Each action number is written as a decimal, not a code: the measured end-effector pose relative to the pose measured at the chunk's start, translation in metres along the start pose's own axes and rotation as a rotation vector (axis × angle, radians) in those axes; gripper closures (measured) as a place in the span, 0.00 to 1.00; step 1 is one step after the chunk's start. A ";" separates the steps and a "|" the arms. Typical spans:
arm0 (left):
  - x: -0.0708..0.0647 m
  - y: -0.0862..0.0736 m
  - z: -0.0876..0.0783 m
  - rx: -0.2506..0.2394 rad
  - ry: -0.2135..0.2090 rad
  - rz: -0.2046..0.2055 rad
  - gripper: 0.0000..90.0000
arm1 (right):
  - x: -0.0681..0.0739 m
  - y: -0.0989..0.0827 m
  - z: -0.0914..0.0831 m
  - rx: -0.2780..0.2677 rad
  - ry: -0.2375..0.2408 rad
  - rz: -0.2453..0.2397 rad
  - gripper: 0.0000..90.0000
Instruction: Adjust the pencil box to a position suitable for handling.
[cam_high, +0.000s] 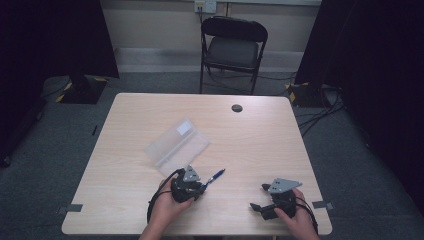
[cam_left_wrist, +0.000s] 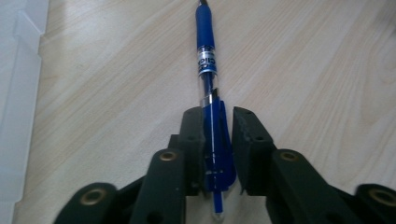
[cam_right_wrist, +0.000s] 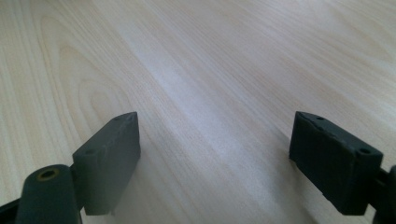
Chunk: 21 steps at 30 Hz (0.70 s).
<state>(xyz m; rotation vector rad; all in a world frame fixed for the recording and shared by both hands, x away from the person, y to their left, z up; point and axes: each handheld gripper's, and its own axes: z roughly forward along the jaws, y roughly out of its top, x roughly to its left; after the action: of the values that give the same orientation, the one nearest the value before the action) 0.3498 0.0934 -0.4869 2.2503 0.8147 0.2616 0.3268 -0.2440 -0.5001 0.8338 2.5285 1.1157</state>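
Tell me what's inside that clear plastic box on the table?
The clear plastic box lies open on the table and looks empty; the wood shows through it. The blue pen is outside, gripped by the left hand-held gripper. The box's far side can't be made out.

black folding chair behind table, cables on floor

The blue pen bears a white-lettered band reading roughly "Clic" (the rest is blurred).

Both black grippers, left gripper and right gripper, carry grey three-cornered plates, brass-ringed pivots, screwed pads and black cables.
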 end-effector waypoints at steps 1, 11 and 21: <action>0.000 0.001 0.000 0.007 -0.006 -0.011 0.84 | 0.000 0.000 0.000 0.002 -0.003 0.000 0.17; 0.002 -0.002 -0.002 0.001 -0.023 -0.044 0.85 | 0.000 0.000 0.000 0.000 0.000 0.000 0.17; 0.001 -0.001 0.000 -0.015 -0.018 -0.043 0.73 | 0.000 0.000 0.000 0.000 0.000 0.000 0.17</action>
<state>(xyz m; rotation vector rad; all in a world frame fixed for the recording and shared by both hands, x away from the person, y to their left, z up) 0.3503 0.0943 -0.4878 2.2157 0.8481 0.2263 0.3268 -0.2440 -0.5001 0.8333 2.5285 1.1159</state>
